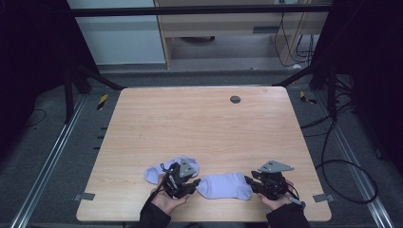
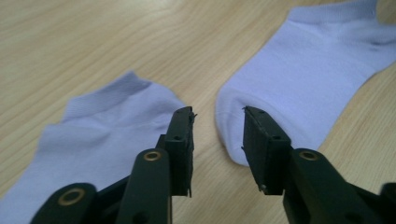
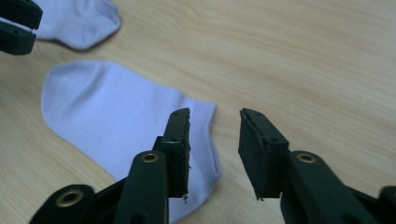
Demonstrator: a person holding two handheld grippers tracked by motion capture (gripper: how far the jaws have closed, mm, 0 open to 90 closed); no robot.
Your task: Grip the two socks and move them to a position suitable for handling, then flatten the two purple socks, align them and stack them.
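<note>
a pale wood-grain worktop [image 1: 199, 128] stands on grey floor, possibly carpet. two soft lilac ankle socks lie flat near its front edge: left sock [image 1: 157, 172], right sock [image 1: 223, 185]. the left gripper [image 2: 217, 140] and right gripper [image 3: 214, 140] hover with jaws apart, empty.

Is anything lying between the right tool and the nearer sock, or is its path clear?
Nothing visible blocks it. The right tool is open right at the cuff end of the nearer sock, with bare wooden table around it. The other sock lies apart, by the left tool.

Two pale lilac ankle socks lie flat near the counter's [image 1: 204, 123] near edge, the left sock [image 1: 159, 172] just apart from the right sock [image 1: 223, 185].
</note>
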